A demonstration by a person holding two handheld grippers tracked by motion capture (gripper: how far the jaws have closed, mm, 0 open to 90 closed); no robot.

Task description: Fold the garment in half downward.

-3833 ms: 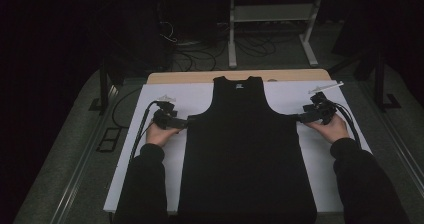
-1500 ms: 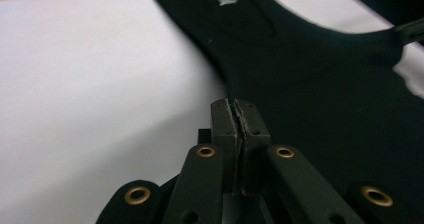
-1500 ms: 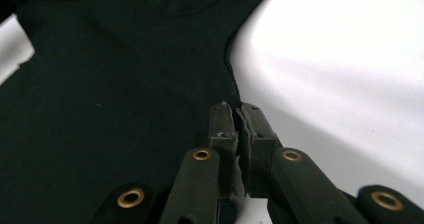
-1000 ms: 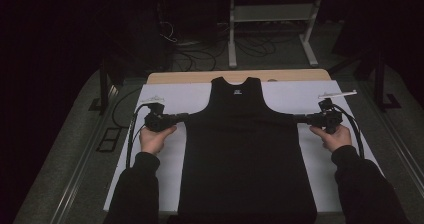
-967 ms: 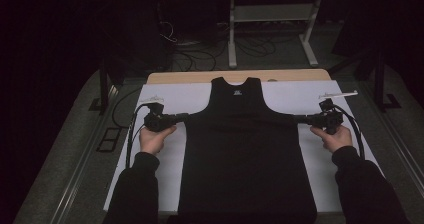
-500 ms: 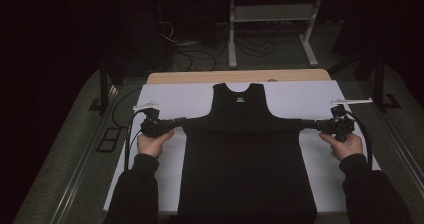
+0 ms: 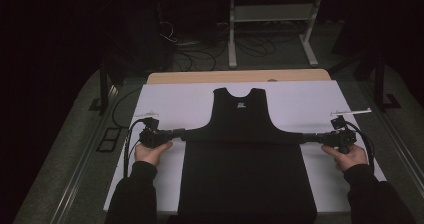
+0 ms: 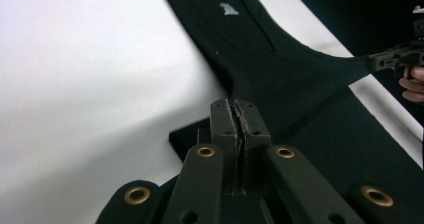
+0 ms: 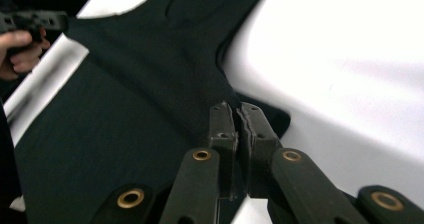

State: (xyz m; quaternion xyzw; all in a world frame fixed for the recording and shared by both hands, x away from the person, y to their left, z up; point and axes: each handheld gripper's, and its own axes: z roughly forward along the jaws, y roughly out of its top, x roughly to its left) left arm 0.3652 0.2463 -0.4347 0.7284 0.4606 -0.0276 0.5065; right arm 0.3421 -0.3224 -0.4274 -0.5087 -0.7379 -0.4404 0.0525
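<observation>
A black tank top (image 7: 242, 149) lies on the white table cover (image 7: 180, 101), neck toward the far edge. Its armpit corners are pulled out sideways into two taut points and lifted off the cover. My left gripper (image 7: 176, 132) is shut on the left corner, and in the left gripper view the cloth (image 8: 280, 69) runs out from between the jaws of my left gripper (image 8: 234, 113). My right gripper (image 7: 311, 137) is shut on the right corner, and in the right gripper view the fabric (image 9: 150, 79) stretches away from my right gripper (image 9: 235, 114).
The white cover spans the table, with a bare wooden strip (image 7: 240, 76) at its far edge. A thin white stick (image 7: 351, 112) lies near the right gripper. Cables (image 7: 127, 144) trail off the left side. A metal stand (image 7: 270, 19) and floor cables sit beyond the table.
Both grippers have moved outward and toward the person, stretching the top wide at the armpits. The neck has slid nearer, and the upper part has folded over the body.
</observation>
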